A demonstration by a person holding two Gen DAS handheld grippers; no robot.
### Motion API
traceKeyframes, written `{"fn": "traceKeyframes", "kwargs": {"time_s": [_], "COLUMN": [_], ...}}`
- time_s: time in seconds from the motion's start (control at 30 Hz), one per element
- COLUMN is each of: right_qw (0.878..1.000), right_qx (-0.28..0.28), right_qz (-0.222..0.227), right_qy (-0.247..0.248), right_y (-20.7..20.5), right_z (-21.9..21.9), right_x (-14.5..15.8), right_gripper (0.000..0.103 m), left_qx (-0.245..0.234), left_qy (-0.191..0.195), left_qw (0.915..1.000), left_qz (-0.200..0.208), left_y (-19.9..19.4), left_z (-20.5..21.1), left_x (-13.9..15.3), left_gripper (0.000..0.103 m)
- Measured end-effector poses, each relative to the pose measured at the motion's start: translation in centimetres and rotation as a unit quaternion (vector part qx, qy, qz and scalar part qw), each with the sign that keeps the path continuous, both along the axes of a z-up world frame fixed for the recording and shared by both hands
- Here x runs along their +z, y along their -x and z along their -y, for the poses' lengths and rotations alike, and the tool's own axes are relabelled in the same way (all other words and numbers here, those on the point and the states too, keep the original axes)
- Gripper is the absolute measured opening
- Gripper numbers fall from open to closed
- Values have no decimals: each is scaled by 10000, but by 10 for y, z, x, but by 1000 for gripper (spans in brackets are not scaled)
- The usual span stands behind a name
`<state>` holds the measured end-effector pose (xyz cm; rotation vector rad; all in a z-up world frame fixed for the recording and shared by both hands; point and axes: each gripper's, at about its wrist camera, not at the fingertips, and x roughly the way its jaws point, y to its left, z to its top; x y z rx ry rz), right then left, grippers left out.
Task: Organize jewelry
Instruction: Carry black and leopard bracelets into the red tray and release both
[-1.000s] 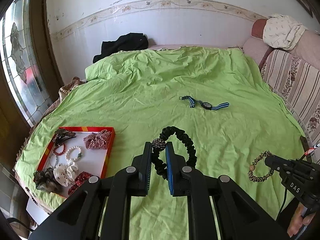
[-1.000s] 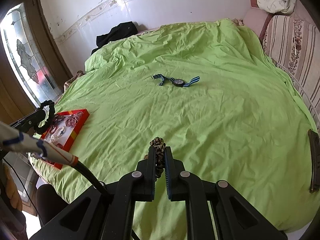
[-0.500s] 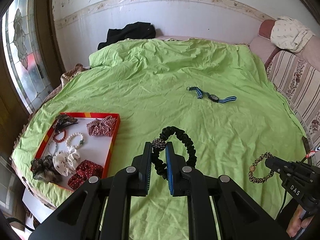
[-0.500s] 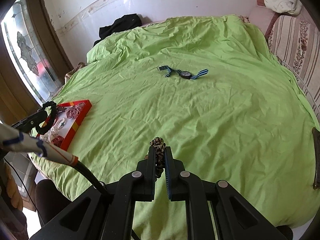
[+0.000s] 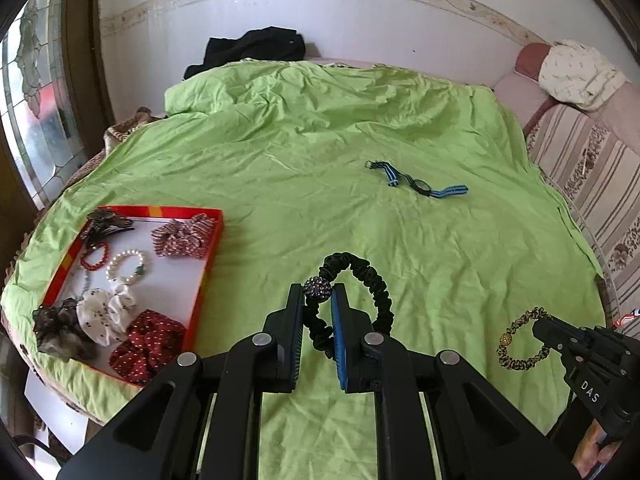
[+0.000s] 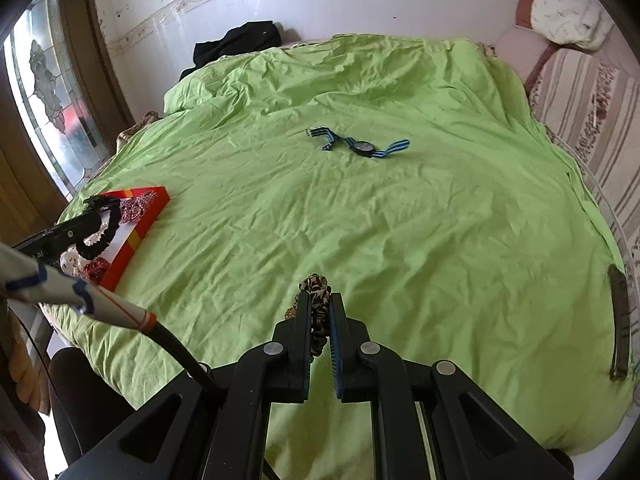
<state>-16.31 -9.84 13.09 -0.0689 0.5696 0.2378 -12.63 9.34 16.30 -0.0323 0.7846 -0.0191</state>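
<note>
Black scrunchie (image 5: 352,300) loop upright, bead (image 5: 317,289) leftward.

bed (image 5: 280,168): green sheet | on it: red tray (image 5: 208,248); striped watch (image 5: 420,186)

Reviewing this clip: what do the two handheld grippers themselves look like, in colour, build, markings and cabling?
Both are matte black plastic. The left gripper and right gripper each have two flat parallel fingers with blue ribbed pads on the inner faces, carried on angular linkage arms with silver pivot pins. Seen from the left wrist view, the right unit's body bears white "DAS" lettering. A black cable leaves a white sleeve marked with blue and red.
</note>
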Motion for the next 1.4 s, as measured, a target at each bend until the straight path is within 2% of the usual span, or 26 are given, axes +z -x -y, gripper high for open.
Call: {"fn": "traceKeyframes", "kwargs": {"time_s": [0.17,0.43,0.63,0.77,0.9,1.07,1.23,1.33,1.4], "right_qw": [9998,9994,9992,9978,9952,9881,9781,9717,9675], "right_qx": [-13,62,-16,169,537,1045,1638,1974,2174], "right_qz": [-189,-13,-164,-229,-132,-98,-107,-121,-92], "right_qy": [13,327,367,595,807,1126,1280,1295,1292], "right_y": [-3,11,1,-7,-16,-30,-39,-44,-49], "right_z": [-2,-20,-29,-56,-95,-149,-210,-247,-272], "right_x": [-10,-4,-4,-4,4,7,14,16,16], "right_gripper": [9,9,9,9,9,9,9,9,9], "left_qx": [-88,54,162,462,890,1276,1526,1490,1398], "left_qy": [2,195,302,278,356,230,785,1183,1313], "left_qw": [9999,9997,9993,9985,9954,9916,9850,9811,9804], "left_qz": [64,-95,-139,-80,-16,7,-182,-354,-453], "left_y": [6,-6,-11,-11,-10,-9,-21,-37,-55], "left_z": [1,-18,-42,-78,-134,-211,-275,-293,-299], "left_x": [-2,-21,-31,-30,-17,-4,-10,-20,-26], "left_gripper": [13,13,13,13,13,13,13,13,13]}}
